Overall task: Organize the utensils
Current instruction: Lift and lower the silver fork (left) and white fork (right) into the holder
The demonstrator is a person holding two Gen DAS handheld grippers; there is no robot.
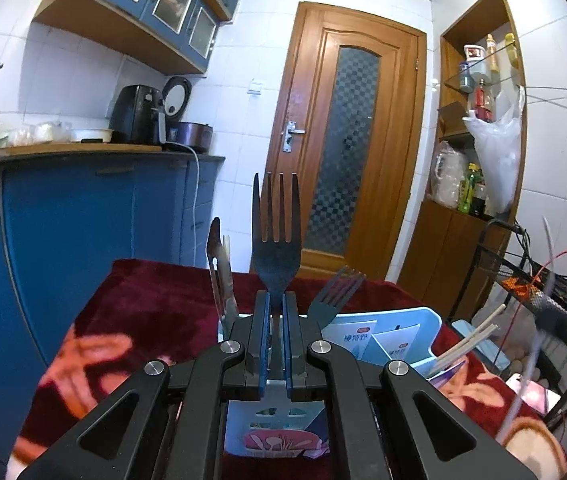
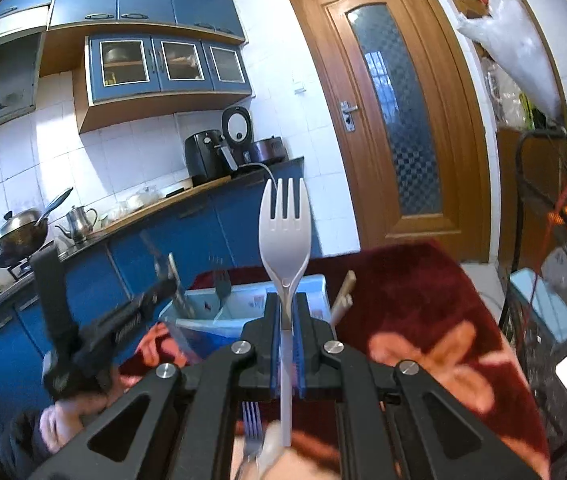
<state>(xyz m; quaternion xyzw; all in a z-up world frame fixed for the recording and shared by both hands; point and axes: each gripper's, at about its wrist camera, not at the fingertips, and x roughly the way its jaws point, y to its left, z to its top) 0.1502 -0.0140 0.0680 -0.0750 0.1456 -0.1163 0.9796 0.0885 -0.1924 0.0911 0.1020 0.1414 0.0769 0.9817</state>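
Utensil holder [image 1: 367, 336] on the table [image 1: 143, 300], chopsticks [image 1: 471, 344] to its right.

Both wrist views low over table, facing door [image 1: 343, 132], sharing caddy [image 2: 315, 284]

Landmark: blue caddy [image 1: 423, 322] on the red cloth [image 1: 143, 300].

- Above caddy: black fork [image 1: 276, 236] upright in the left gripper [image 1: 276, 320], tines topmost. Second fork [image 1: 337, 292] and metal utensil [image 1: 216, 264] stick up out of the compartments on either side of it.
- Right of caddy: chopsticks [image 1: 471, 340] lean outward over the rim; wire rack [image 1: 523, 280] and cables crowd beyond.
- Left of caddy: bare cloth, open passage.
- Behind caddy: open air to the door [image 1: 347, 136].
- Right wrist view: white fork [image 2: 284, 240] in the right gripper [image 2: 286, 320] stands before the caddy [image 2: 243, 304].
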